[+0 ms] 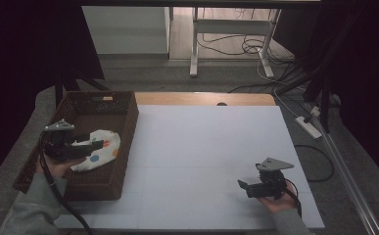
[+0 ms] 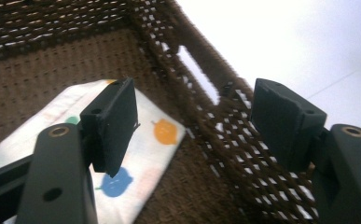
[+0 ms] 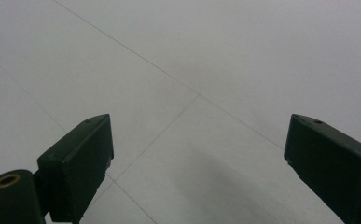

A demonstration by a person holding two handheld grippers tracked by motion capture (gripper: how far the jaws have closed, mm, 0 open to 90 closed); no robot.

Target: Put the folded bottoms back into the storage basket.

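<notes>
Wicker basket (image 1: 109, 147), dark brown, sat at the table's (image 1: 211, 161) left edge. Inside lay a white cloth (image 1: 104, 147) with coloured spots, folded, resting on the basket floor near the right wall. Left gripper (image 1: 95, 143) hung over the cloth, jaws spread apart, nothing between them. Right gripper (image 1: 244, 186) sat low over the bare white tabletop, well apart from the basket, jaws wide and empty.

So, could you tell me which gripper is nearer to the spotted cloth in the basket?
The left. The left gripper hangs open over the spotted cloth inside the basket; the right gripper sits open far off across the white table.
</notes>
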